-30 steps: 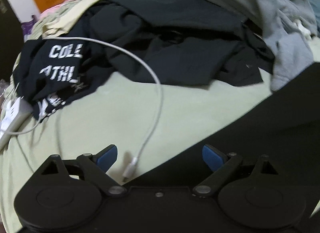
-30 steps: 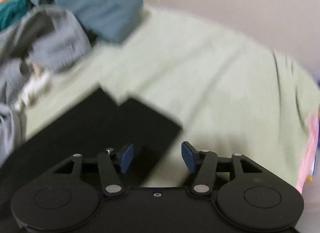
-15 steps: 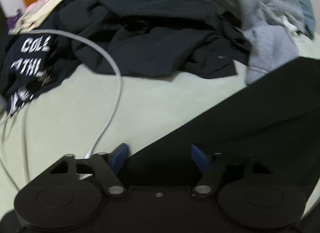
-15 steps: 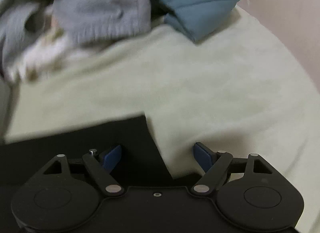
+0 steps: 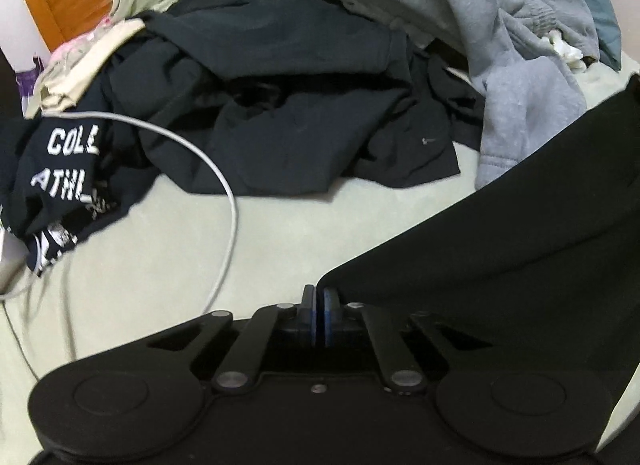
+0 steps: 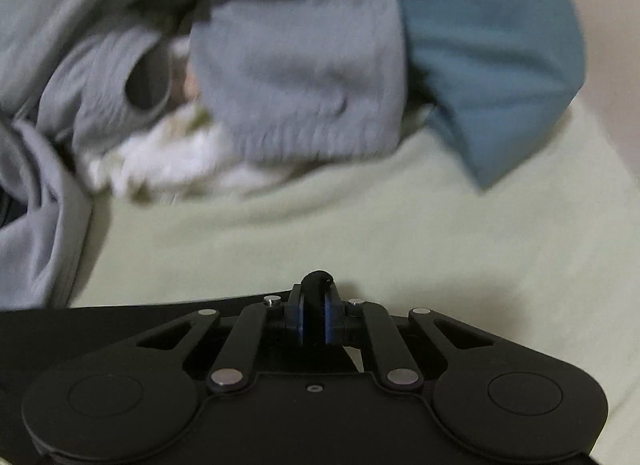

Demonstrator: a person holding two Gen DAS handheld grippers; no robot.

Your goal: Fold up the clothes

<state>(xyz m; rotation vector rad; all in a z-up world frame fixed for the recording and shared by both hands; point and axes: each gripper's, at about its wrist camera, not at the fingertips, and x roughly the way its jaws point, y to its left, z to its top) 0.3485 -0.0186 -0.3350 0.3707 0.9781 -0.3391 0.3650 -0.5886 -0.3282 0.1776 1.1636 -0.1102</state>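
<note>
Step in hand: both grippers pinch an edge of the black garment, which reads as the grasp that opens a fold.
Left gripper: blue pads drawn together at the garment's corner; the cloth spreads from there toward 2 o'clock. Whether cloth sits between the pads cannot be told for certain, though the corner meets them.
Right gripper: fingers closed on a small bulge of black cloth that pokes out above the tips; the garment's edge runs off toward 9 o'clock.
Next move, judged: lift both held points together and carry them across toward the far edge, keeping the cloth taut so no crease is trapped.
Garment, appearance: plain black, matte, lying flat and smooth on the pale green bedsheet, with one straight edge in the left view.
Hazard: a white cable loops on the sheet at 10 o'clock of the left gripper, near the corner.
Background: unfolded pile at 12 o'clock, dark tops beside a grey sweatshirt.
</note>
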